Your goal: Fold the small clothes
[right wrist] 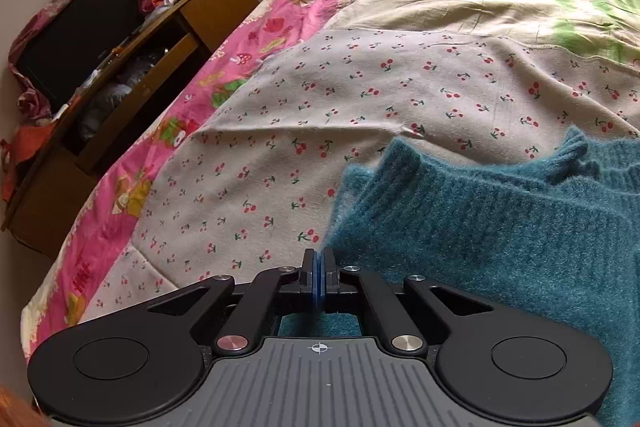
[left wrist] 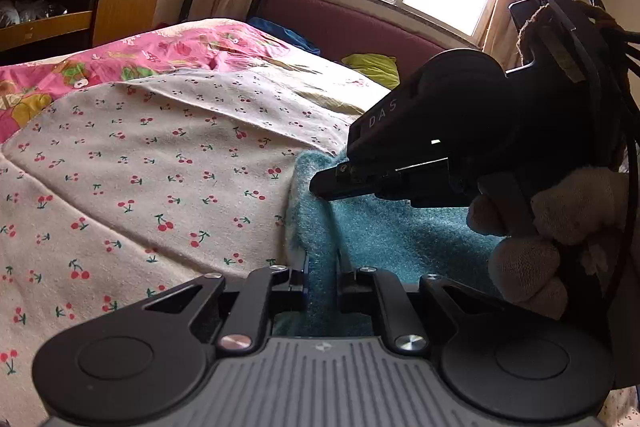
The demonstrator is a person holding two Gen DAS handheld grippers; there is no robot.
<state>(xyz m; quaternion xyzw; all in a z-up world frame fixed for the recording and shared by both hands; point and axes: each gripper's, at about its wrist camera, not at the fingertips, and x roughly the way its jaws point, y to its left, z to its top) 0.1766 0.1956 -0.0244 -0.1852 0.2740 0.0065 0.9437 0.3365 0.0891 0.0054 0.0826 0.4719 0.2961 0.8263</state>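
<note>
On the cherry-print sheet [right wrist: 360, 115], near right, a teal sweater [right wrist: 500, 227] is lying; the left gripper [left wrist: 322, 279] is clamping its fold, and the right gripper [right wrist: 319, 277] is pressing closed at its edge.

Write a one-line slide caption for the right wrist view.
Right gripper, jaws shut, at the edge of a teal knit sweater lying on a cherry-print sheet on the bed.

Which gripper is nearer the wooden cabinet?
Left. The left gripper grips the teal sweater's edge toward the wooden cabinet; the right gripper lies farther away.
</note>
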